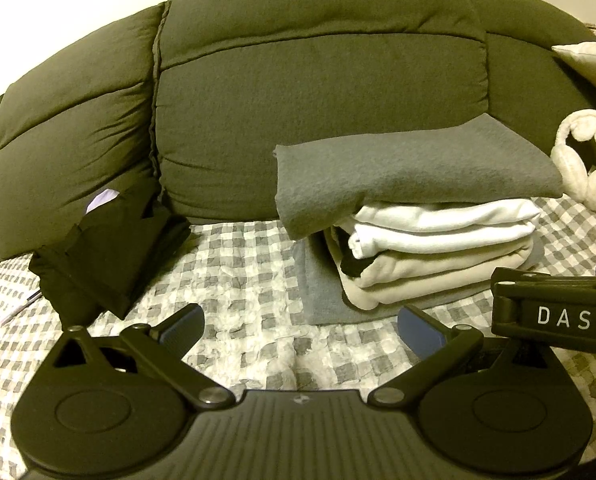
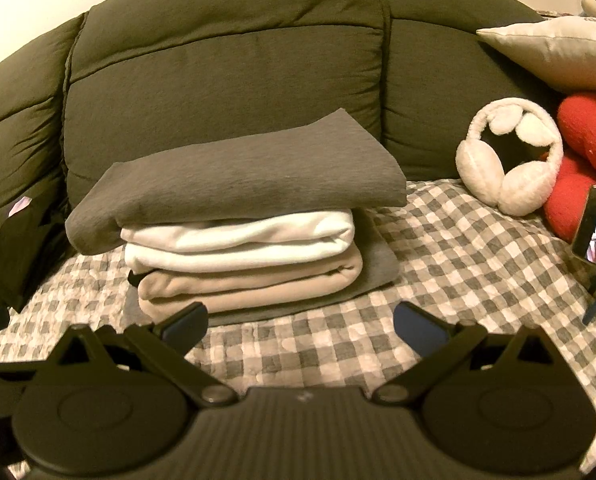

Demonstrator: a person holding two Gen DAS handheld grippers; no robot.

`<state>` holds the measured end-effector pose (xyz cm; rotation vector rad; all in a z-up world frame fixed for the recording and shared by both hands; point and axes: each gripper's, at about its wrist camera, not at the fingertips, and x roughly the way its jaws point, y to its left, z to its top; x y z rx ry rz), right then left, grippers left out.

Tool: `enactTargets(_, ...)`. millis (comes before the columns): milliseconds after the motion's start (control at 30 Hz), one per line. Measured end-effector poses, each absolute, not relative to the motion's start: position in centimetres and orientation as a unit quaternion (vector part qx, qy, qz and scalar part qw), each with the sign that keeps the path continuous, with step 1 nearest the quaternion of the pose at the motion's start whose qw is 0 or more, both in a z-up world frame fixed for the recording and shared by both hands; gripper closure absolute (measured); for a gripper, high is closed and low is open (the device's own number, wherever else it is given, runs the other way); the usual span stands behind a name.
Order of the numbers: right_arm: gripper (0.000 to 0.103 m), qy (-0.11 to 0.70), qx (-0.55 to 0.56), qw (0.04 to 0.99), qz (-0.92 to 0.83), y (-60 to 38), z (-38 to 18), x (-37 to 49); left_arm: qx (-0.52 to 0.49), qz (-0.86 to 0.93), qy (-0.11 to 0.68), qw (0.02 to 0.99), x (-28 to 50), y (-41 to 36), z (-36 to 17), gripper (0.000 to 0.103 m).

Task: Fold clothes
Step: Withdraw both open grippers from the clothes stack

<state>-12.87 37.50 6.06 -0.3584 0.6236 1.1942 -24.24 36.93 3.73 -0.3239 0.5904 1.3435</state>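
Right-wrist view: a stack of folded clothes [image 2: 238, 236] rests on the checked grey-and-white cover [image 2: 437, 264] of a sofa, against the olive back cushion [image 2: 226, 72]. From top to bottom the stack shows a dark grey garment [image 2: 250, 176], a white garment [image 2: 238, 236], a beige garment [image 2: 250, 284] and a flat grey layer [image 2: 377, 272] touching the cover. The right gripper [image 2: 299, 326] hovers just in front of the stack, jaws spread wide, nothing between its blue pads. White fluffy earmuffs [image 2: 509, 160] lie to the right of the stack, apart from it, beside a red plush item [image 2: 585, 152] and under a pale cushion [image 2: 553, 52]. Left-wrist view: the same stack [image 1: 437, 236] sits right of centre; a folded black garment [image 1: 110, 256] leans against the sofa back at left, well apart from the stack. The left gripper [image 1: 299, 326] is likewise released and empty above the cover [image 1: 238, 280]. Part of the right gripper, marked "DAS" [image 1: 561, 316], enters at the right edge.
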Motion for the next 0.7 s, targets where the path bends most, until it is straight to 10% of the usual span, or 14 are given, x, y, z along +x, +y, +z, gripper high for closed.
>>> enactTargets(700,0.0,0.289,-0.164,0.764,0.553,37.72,5.96,-12.98,-0.151,0.61,0.267,0.73,-24.36,37.04,3.63,0.0)
